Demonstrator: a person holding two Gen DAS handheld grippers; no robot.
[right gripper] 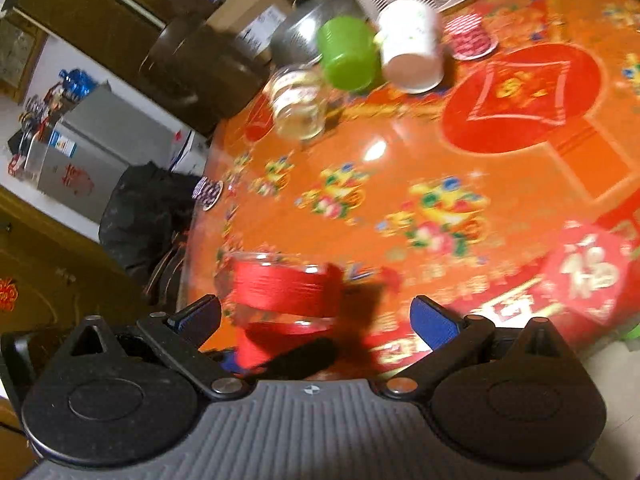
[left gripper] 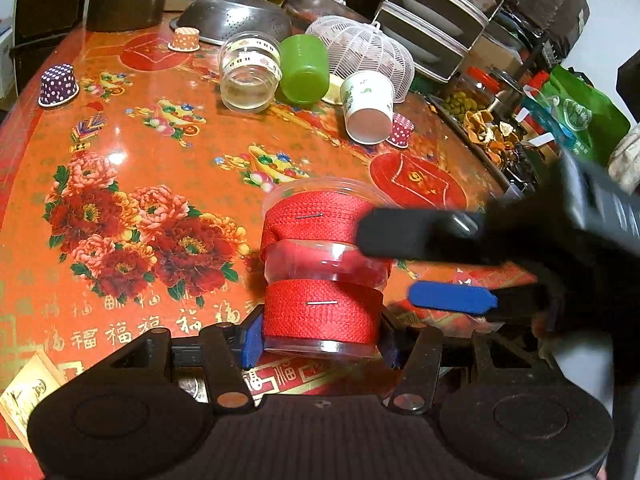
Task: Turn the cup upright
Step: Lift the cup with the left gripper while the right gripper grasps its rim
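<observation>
Clear cup (left gripper: 322,264) with red bands, clamped by left gripper (left gripper: 320,344), lower centre; right gripper (right gripper: 316,320) spread wide; 福 on tablecloth (left gripper: 160,152).

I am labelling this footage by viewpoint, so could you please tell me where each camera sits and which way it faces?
Left wrist: on the left gripper, facing across the table; its fingers clamp the red-banded cup; the right gripper enters from the right.
Right wrist: on the right gripper, tilted, blurred, jaws open, facing the same cup.
Shared: that cup, green cup, white paper cup, glass jar.
</observation>
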